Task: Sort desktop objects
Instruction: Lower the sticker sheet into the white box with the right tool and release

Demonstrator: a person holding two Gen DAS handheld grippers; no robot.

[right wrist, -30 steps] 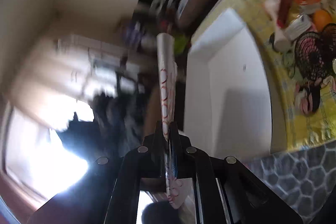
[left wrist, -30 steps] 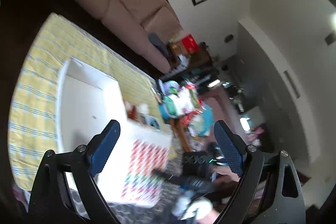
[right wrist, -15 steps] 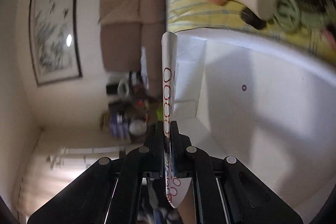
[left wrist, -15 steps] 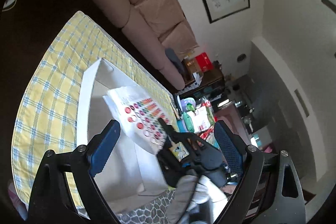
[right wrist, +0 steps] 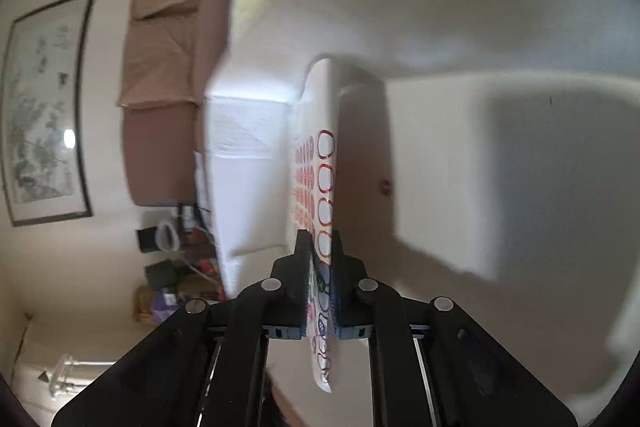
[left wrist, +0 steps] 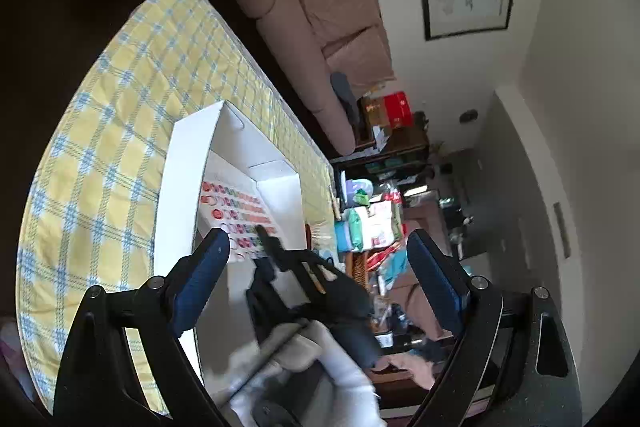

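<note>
Right gripper [right wrist: 320, 247] angled down into the open white cardboard box [left wrist: 182, 163], jaws just started easing apart, white sheet of coloured round stickers [right wrist: 320, 179] still between them, lying inside the box. White-gloved hand [left wrist: 320, 367] holds it. Left gripper [left wrist: 316, 267] spread wide, empty, just outside the box's near end.

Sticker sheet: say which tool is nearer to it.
Right. The right tool has the sticker sheet between its fingers inside the white box; the left tool hangs open, set back from it.
</note>
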